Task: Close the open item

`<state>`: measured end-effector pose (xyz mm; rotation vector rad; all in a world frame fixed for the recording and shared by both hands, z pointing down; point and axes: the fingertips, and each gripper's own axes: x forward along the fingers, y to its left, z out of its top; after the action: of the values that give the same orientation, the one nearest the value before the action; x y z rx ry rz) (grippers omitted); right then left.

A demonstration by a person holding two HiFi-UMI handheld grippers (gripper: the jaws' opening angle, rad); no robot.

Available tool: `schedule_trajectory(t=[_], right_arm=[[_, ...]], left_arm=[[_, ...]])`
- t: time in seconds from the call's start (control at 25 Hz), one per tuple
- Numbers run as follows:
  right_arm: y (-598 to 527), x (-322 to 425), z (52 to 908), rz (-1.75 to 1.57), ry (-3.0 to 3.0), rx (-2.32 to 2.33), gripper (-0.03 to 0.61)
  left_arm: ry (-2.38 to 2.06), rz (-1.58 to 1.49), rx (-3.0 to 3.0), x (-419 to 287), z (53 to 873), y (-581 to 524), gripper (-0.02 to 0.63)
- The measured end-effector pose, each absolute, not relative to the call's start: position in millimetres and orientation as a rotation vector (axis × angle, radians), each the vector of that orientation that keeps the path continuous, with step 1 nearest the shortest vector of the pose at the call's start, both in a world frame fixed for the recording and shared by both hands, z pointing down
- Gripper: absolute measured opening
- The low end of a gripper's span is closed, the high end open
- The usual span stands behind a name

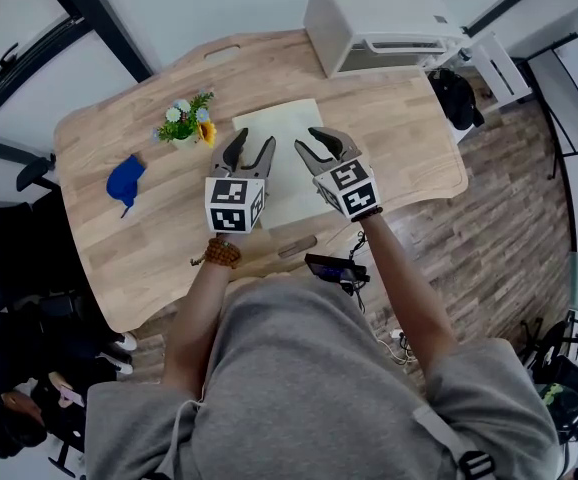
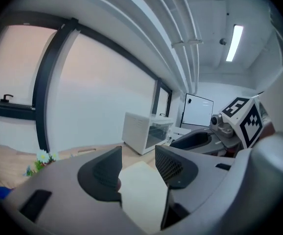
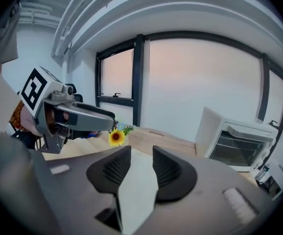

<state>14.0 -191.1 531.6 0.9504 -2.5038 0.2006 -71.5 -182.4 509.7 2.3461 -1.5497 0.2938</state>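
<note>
As we hold the left gripper (image 1: 254, 140) and right gripper (image 1: 304, 138) over a pale mat (image 1: 281, 116) on the wooden table (image 1: 394, 138), both pairs of jaws stand spread, empty.

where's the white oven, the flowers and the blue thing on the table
white oven (image 1: 369, 8), head view, on its top panel
flowers (image 1: 185, 118), head view, on the blooms
blue item (image 1: 125, 180), head view, on its middle

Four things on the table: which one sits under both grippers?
The pale sheet: left gripper and right gripper hover over it, open, empty. Flower pot, blue cloth and white oven sit off aside.
</note>
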Motion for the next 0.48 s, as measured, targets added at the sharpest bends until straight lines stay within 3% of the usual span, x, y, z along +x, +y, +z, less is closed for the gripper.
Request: schedule_trajectory(t=[0.48], right_arm=[[-187.5, 5.9, 425.0, 0.027, -2.67, 1.173, 0.114]], left_arm=[[-1.739, 0.096, 2.563, -57.7, 395.9, -180.9, 0.158]])
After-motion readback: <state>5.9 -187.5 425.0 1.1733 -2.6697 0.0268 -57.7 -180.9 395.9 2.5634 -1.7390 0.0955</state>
